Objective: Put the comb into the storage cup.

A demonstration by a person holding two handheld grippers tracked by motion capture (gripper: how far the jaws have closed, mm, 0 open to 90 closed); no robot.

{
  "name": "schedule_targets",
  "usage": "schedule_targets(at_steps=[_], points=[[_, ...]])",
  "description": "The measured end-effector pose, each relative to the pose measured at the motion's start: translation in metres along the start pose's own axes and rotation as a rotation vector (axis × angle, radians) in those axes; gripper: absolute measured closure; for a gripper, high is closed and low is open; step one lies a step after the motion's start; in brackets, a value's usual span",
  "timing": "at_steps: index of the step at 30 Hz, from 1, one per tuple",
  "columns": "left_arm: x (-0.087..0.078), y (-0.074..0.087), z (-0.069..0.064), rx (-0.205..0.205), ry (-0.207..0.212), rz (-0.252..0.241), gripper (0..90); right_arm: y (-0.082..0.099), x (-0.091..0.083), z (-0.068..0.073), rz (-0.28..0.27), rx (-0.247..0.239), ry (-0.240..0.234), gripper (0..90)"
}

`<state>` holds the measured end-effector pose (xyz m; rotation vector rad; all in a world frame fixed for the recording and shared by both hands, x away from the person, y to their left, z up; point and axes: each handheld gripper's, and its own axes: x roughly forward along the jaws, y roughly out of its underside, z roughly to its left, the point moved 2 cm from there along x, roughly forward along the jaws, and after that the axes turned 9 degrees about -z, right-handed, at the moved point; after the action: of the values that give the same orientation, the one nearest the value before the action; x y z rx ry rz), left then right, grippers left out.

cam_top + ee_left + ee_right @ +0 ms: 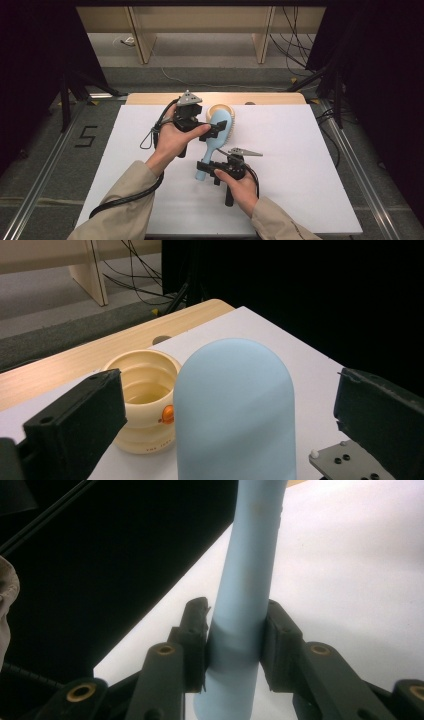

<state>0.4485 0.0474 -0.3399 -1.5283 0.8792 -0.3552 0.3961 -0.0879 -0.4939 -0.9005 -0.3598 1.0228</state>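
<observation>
Hiding part of the cup point(220, 111), the blue brush point(216, 135) lies mid-sheet point(300, 165). Right gripper point(204, 167) clamps its handle; left gripper point(216, 129) straddles its head, jaws open. Dark curtains flank the table point(150, 98).

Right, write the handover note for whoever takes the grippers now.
Right gripper: shut on the handle of the blue hairbrush.
Left gripper: jaws open on either side of the brush head, pads not touching it.
Cream cup: upright on the white sheet, just behind the brush head.
Done: brush gripped by its handle.
Left: probably close the left jaws on the head, or move the brush on towards the cup.
</observation>
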Motion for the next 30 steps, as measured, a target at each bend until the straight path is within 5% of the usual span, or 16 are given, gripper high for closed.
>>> schedule_targets(at_steps=[30], points=[[0.032,0.004,-0.005,-0.01,0.021,0.081,0.0,-0.002,-0.001,0.001,-0.012,-0.01,0.004,67.7]])
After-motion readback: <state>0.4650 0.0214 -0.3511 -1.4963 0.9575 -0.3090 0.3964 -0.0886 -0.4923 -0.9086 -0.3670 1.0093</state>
